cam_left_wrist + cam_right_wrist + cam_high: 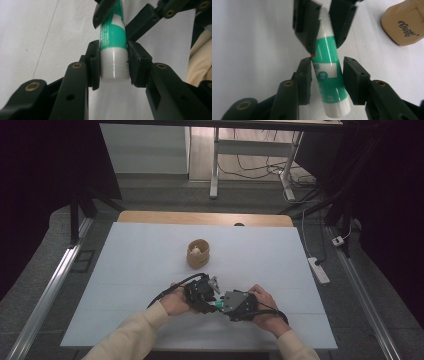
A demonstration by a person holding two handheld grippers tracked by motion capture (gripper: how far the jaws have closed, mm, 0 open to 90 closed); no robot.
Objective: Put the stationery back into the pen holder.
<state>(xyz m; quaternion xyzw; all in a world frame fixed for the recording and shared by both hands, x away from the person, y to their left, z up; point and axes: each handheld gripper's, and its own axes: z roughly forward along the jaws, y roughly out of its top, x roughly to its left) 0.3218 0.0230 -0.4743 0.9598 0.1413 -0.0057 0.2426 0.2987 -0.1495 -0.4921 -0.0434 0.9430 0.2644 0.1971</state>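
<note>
Glue stick (113, 47) held between both tongs, near the surface's (140, 250) 6 o'clock edge.
Left tongs (113, 63) clamped on white cap; right tongs (327, 80) around green body, grip uncertain. Tan cup (198, 253) toward 12 o'clock.

Left gripper view. The left gripper (114, 65) rises from six o'clock, its two black jaws pressed against the white end of a green-and-white glue stick (113, 47). The stick runs toward twelve o'clock, where the right gripper (112, 18) meets its green body from above. A white tabletop (37, 37) lies behind; a cream sleeve (200, 60) shows at three o'clock.
</note>
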